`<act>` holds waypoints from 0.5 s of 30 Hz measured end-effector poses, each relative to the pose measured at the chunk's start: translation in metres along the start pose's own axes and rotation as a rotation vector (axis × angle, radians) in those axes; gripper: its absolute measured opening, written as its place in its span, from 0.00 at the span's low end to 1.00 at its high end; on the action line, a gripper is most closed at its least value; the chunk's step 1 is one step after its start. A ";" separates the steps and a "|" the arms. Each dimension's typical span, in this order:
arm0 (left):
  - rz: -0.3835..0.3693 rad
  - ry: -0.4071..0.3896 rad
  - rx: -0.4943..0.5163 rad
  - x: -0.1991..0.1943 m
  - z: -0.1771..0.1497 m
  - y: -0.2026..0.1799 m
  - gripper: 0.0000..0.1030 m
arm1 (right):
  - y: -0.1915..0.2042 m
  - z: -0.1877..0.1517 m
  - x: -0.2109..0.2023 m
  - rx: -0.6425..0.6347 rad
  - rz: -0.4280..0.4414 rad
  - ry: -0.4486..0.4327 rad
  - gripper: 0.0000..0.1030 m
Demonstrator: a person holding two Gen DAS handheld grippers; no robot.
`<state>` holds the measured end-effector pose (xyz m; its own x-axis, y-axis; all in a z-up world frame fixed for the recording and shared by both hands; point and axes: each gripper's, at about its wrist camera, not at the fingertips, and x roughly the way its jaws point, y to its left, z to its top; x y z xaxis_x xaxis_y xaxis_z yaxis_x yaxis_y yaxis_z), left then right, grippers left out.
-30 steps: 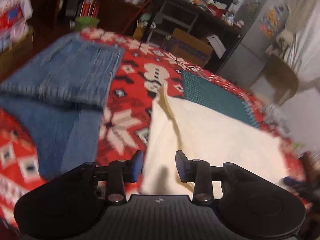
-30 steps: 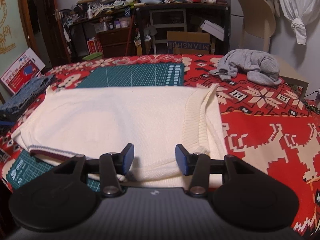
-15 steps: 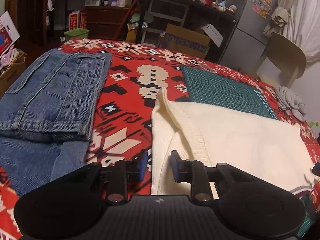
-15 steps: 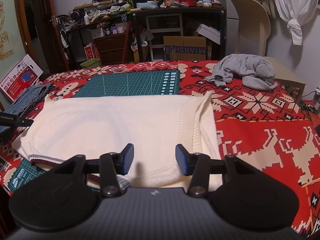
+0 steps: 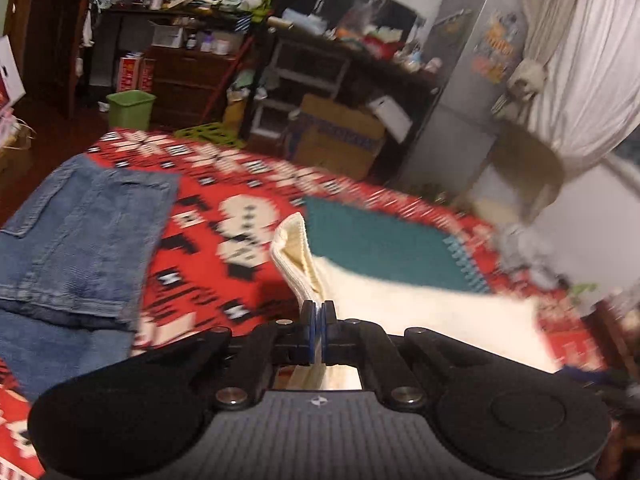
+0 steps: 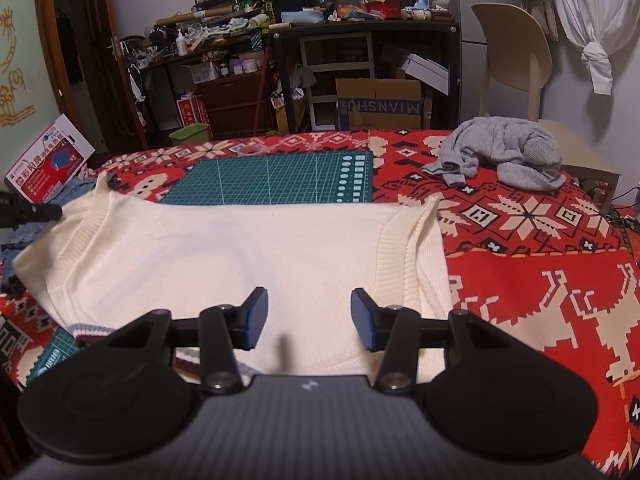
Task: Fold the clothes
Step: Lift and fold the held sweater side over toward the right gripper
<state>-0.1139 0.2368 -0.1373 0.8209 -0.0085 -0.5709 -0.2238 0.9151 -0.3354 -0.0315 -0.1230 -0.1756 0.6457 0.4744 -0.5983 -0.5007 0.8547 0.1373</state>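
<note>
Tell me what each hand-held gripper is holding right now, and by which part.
The left hand-held gripper is shut on the cream sweater, pinching its ribbed edge band. The right hand-held gripper is open above the sweater, holding nothing.

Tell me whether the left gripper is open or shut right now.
Shut. The left gripper has its blue pads pressed together on the ribbed edge of the cream sweater, which rises up from between them.

**Layout of the table**

A sweater [image 6: 248,256] lies on the tablecloth [image 6: 540,280], overlapping the cutting mat [image 6: 280,178] behind it. Folded jeans [image 5: 80,240] lie to its left; a crumpled garment [image 6: 500,156] lies far right, before the chair [image 6: 512,56].
</note>
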 end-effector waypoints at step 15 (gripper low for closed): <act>-0.243 0.147 0.015 0.081 -0.033 -0.124 0.03 | -0.009 0.002 -0.014 0.044 0.012 -0.030 0.49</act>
<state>-0.0368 0.1095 -0.1672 0.7645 -0.2857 -0.5778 -0.0212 0.8848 -0.4655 -0.0344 -0.1369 -0.1671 0.6574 0.4900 -0.5724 -0.4829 0.8572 0.1792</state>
